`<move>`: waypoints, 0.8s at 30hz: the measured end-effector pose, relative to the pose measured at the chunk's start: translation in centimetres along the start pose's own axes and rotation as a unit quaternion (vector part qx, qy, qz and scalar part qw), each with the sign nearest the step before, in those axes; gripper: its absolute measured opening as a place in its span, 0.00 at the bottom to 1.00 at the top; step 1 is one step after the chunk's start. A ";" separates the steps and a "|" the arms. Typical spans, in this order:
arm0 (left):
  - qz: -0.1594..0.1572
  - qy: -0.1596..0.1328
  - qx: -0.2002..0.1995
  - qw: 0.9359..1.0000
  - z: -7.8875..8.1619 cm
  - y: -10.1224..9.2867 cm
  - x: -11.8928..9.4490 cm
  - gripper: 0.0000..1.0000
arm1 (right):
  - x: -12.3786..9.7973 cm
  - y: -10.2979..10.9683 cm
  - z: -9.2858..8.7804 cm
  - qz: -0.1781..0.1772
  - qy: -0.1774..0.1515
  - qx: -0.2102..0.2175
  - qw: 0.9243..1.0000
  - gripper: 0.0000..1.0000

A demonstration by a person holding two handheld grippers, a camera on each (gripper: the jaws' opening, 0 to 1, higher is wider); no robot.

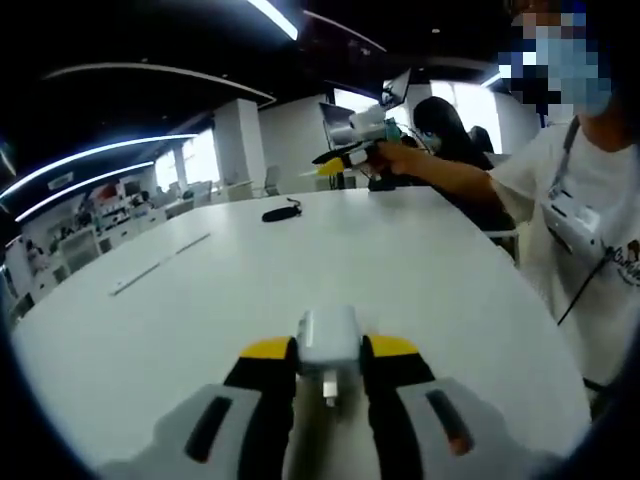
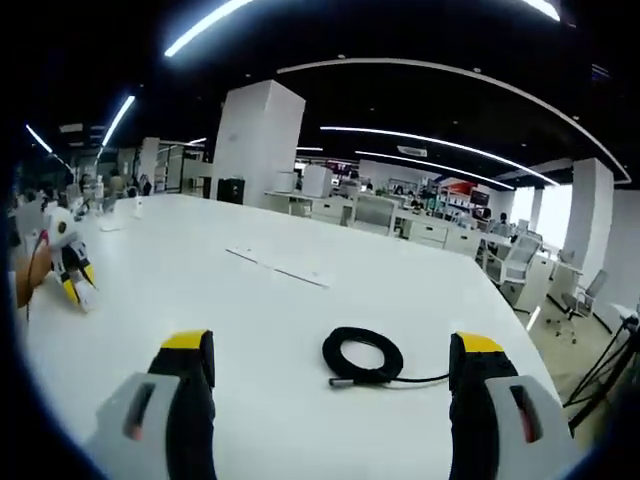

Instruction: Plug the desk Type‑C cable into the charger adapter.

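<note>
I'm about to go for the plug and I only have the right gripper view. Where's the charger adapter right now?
Observer: The white boxy charger adapter is clamped between the jaws of the left gripper.
Operator: Can that side see the cable I'm looking at?
Observer: Yes. In the left gripper view the coiled black cable lies on the white table top, well beyond the adapter.
Operator: And where is my gripper from there?
Observer: The right gripper hangs past the cable, above the table's far edge, held in a person's hand.
</note>
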State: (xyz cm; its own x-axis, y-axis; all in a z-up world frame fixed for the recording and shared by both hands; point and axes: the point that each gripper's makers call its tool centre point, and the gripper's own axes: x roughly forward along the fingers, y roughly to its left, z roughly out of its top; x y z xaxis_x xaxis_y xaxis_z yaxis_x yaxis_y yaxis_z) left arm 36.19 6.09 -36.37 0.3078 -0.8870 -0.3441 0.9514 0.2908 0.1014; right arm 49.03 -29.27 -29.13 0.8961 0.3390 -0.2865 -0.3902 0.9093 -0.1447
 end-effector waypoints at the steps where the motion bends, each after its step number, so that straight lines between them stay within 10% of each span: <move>1: 0.000 0.000 0.000 1.000 0.0 0.0 0.0 0.26 | 0.4 -0.3 -0.2 0.000 0.005 0.001 1.000 1.00; 24: 0.000 0.002 -0.001 1.000 -0.1 0.2 -0.1 0.26 | 4.1 -3.0 -2.2 -0.020 0.061 -0.004 0.998 1.00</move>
State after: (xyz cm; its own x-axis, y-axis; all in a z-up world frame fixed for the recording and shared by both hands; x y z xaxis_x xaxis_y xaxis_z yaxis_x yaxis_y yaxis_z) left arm 36.32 6.29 -36.38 0.3070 -0.8859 -0.3479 0.9516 0.2909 0.0992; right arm 53.39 -31.12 -31.98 0.8787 0.2698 -0.3938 -0.3568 0.9192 -0.1665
